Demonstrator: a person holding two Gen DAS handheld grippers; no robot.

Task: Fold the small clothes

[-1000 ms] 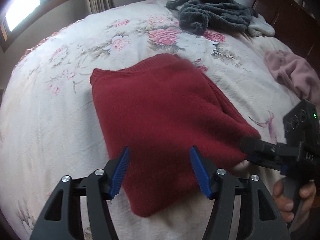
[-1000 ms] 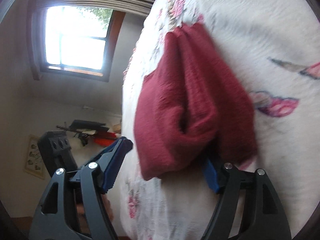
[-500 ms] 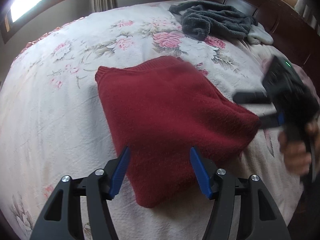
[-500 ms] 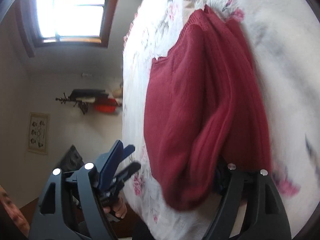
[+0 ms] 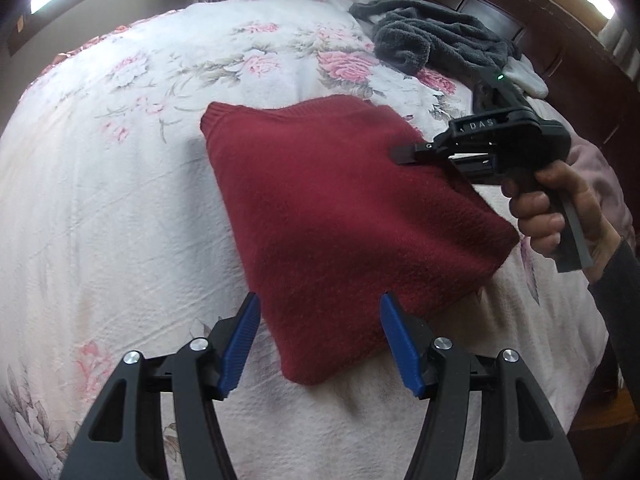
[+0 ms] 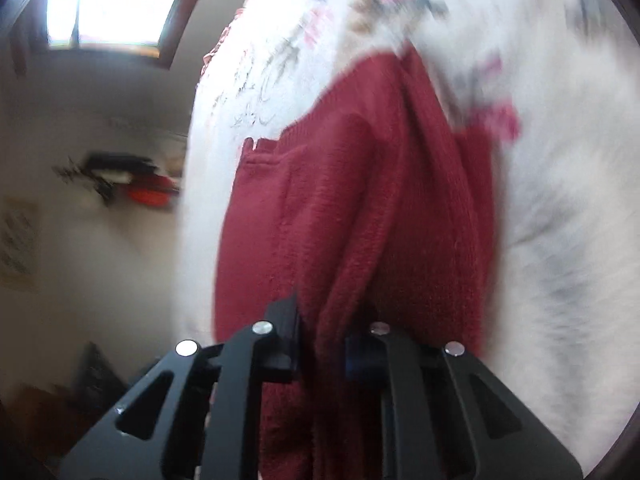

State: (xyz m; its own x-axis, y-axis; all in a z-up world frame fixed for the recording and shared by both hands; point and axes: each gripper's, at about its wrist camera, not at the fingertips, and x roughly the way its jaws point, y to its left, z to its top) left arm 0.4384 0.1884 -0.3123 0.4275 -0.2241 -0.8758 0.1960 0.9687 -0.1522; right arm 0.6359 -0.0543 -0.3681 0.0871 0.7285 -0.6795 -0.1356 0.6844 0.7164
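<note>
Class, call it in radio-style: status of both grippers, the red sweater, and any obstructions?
Left gripper open, hovering at red sweater near edge. Right gripper shut on sweater's side fold. Sweater folded on floral bedspread. Nothing blocking.

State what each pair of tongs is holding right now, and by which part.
The right tongs are shut on the red sweater, pinching a fold of knit at its right side edge. The left tongs are open above its near corner, holding nothing.

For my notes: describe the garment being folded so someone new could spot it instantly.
On the bed with the white, pink-rose floral bedspread, look at the middle. There lies a folded dark red knit sweater, its right edge pinched by the right gripper. Unlike the crumpled grey fleece near the headboard, it is flat and red.
</note>
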